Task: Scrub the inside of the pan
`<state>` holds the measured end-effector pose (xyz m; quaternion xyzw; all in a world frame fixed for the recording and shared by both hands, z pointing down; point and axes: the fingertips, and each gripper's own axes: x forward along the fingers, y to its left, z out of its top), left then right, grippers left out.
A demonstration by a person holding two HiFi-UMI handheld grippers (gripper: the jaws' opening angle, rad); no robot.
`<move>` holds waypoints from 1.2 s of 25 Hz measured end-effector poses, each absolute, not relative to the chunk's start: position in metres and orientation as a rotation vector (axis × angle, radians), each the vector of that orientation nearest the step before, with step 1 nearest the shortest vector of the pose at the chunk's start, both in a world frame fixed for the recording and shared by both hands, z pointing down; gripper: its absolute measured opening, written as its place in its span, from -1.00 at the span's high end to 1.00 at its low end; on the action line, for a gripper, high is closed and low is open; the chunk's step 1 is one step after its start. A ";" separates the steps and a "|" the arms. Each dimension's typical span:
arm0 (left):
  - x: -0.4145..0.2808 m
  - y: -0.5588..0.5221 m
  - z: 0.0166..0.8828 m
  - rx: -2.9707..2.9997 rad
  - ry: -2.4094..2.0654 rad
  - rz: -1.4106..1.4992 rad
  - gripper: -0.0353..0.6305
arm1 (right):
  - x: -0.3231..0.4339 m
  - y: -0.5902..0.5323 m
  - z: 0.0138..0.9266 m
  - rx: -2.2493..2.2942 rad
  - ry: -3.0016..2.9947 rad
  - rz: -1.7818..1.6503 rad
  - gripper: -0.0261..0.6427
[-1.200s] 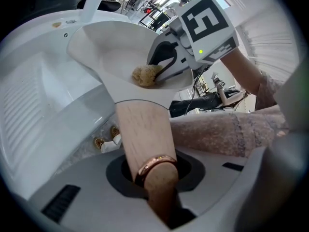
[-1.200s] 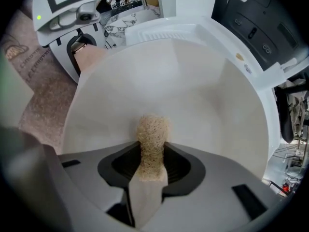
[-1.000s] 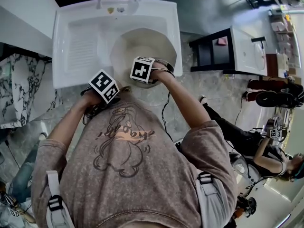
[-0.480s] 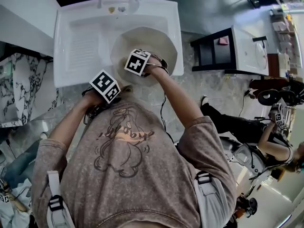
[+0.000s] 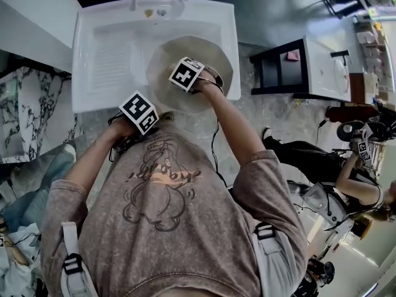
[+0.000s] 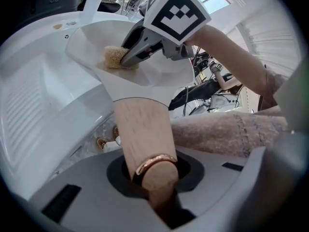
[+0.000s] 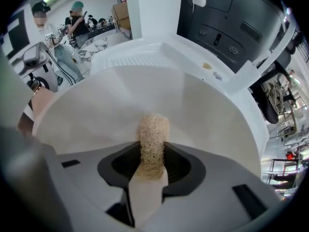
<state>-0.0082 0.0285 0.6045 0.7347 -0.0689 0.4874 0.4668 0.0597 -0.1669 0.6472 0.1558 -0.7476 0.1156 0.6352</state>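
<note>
Left gripper [image 6: 155,187] is clamped on the wooden handle [image 6: 142,129] of the pan [image 5: 207,51], which sits in the white sink [image 5: 105,60] (right half, handle toward the near edge). Right gripper [image 7: 149,175] pinches a loofah scrubber [image 7: 153,137], tip against the pan's inside.

One pan [image 5: 210,51], one sponge [image 7: 153,129], two grippers [image 6: 153,173] [image 7: 149,178]

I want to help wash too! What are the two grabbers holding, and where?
The left gripper clamps the pan's wooden handle near its ringed end; the right gripper pinches a scrubber by its near end.
</note>
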 end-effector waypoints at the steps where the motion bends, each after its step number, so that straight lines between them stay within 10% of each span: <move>1: -0.008 0.029 0.605 1.805 -0.170 1.197 0.66 | 0.059 -0.167 0.647 0.357 -1.719 0.260 0.46; 30: -0.021 0.010 0.591 1.798 -0.250 1.075 0.64 | 0.108 -0.134 0.502 0.787 -2.118 0.442 0.45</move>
